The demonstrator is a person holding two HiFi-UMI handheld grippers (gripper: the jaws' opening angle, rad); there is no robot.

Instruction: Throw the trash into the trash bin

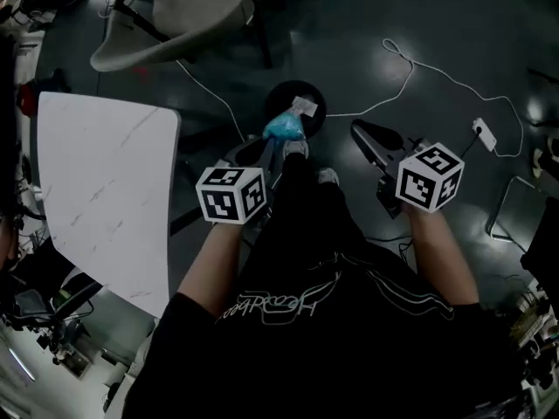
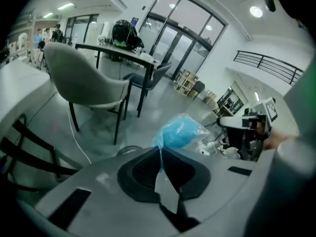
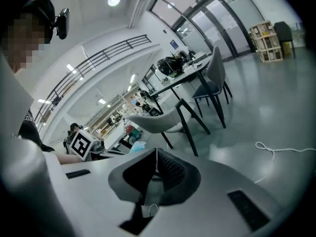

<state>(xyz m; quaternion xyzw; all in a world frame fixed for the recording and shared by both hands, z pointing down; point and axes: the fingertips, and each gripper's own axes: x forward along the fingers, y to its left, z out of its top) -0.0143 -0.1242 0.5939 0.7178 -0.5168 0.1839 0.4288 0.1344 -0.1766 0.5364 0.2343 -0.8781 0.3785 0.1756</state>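
Observation:
A crumpled blue plastic bag, the trash, hangs pinched by its edge in my left gripper, which is shut on it. In the left gripper view the bag bulges just past the closed jaw tips. The bag hovers at the near rim of the round black trash bin on the floor, which has a white scrap in it. My right gripper is held to the right of the bin, shut and empty; its jaws meet with nothing between them. From the right gripper view the bag shows at the left.
A white marble-look table stands at the left. A grey shell chair is behind the bin. A white cable runs across the dark floor to a power strip. The person's shoes are just before the bin.

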